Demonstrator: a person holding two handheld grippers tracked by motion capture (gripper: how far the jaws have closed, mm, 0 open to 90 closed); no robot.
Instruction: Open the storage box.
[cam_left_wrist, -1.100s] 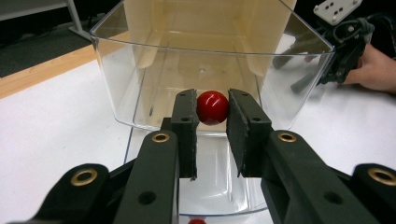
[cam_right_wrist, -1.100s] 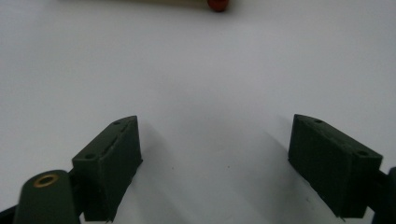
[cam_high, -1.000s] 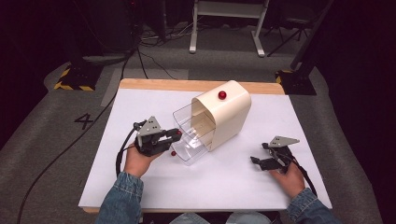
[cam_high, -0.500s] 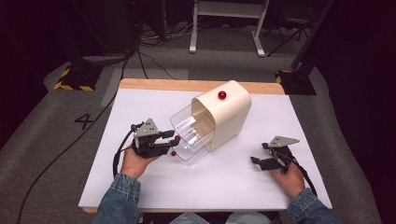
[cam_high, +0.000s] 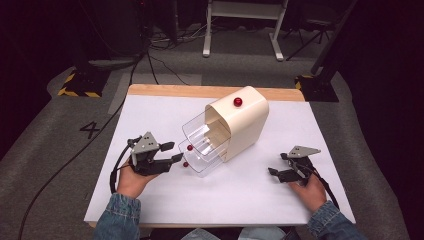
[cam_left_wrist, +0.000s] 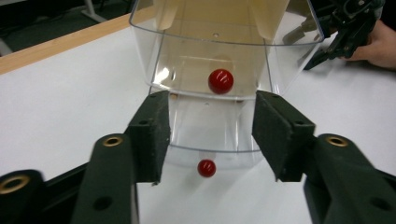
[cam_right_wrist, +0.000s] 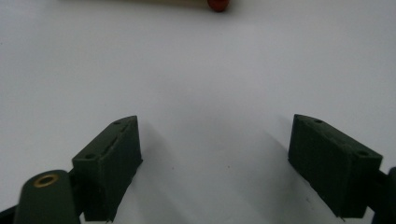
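Covering most of a wooden-edged table (cam_high: 210, 91), a white sheet (cam_high: 210, 200) is seen under a dim room with a grey carpeted floor (cam_high: 45, 165), a painted numeral 4 (cam_high: 90, 129), black cables (cam_high: 150, 60) and the white legs of a stand (cam_high: 240, 30) behind. Near the middle of the sheet a cream drawer cabinet (cam_high: 245, 122) is placed, a red knob (cam_high: 238, 102) set on its upper face, and two clear plastic drawers (cam_high: 205, 145) are pulled out toward the left side. In the left gripper view the upper drawer (cam_left_wrist: 224, 42) is seen with its own red ball knob (cam_left_wrist: 220, 80), and the lower drawer (cam_left_wrist: 210, 135) with a smaller red knob (cam_left_wrist: 206, 168) at its front rim. The left gripper (cam_high: 176, 151) is held low over the sheet just beside the drawer fronts, the forearm in a denim sleeve (cam_high: 117, 220) coming in from the bottom edge; its jaws are spread wide on either side of the lower drawer, and nothing is clasped between them. The right gripper (cam_high: 277, 165) is rested well apart from the cabinet on the right of the sheet, pointed toward it, its jaws parted over bare white surface with nothing between them.
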